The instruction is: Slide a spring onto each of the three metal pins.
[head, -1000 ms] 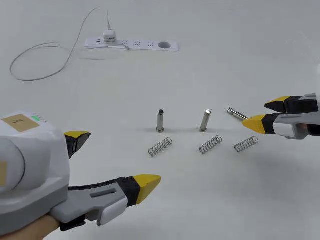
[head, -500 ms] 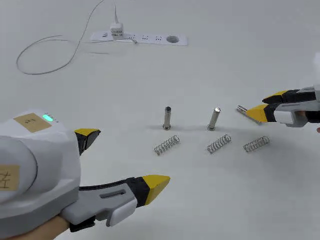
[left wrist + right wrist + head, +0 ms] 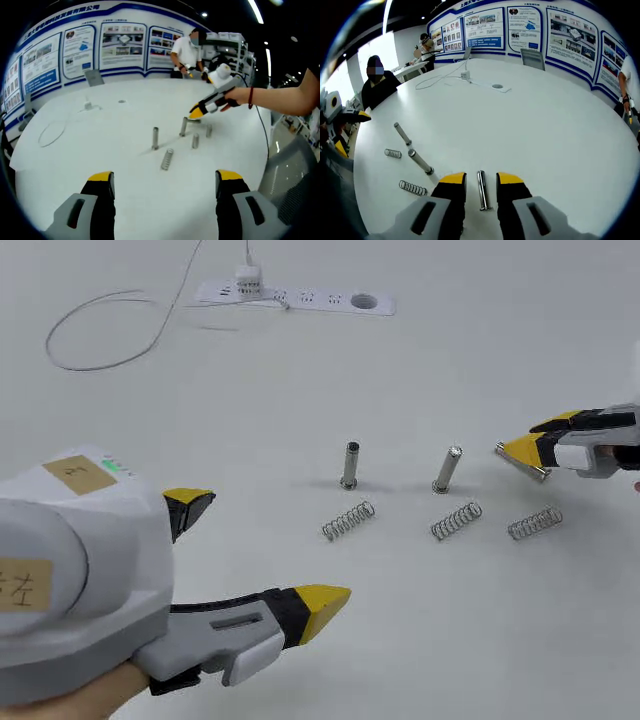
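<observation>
In the head view, I am holding my left claw [image 3: 255, 552] low at the near left. Its jaws are spread wide and gripping nothing. My right claw [image 3: 528, 443] is reaching in from the right, with its tips sitting at the right pin [image 3: 521, 462], which is lying on the white surface [image 3: 450, 360]. The left pin [image 3: 351, 464] and the middle pin [image 3: 447, 469] are standing upright, well apart from each other. Nearer to me, the left spring [image 3: 348, 521], the middle spring [image 3: 456, 521] and the right spring [image 3: 534, 523] are lying in a row. A power strip [image 3: 300, 298] is lying at the far side.

In the left gripper view, my left claw [image 3: 165, 176] is pointing across the surface [image 3: 115, 125] with its jaws wide open. The left pin [image 3: 155, 138] and the middle pin [image 3: 184, 126] are standing ahead, and the left spring [image 3: 167, 158] is lying nearest. My right claw [image 3: 200, 109] is coming in from the right.

In the right gripper view, my right claw [image 3: 480, 177] is sitting released, its jaws narrowly parted. The right pin [image 3: 481, 190] is lying between them, with a thin gap showing on each side.
</observation>
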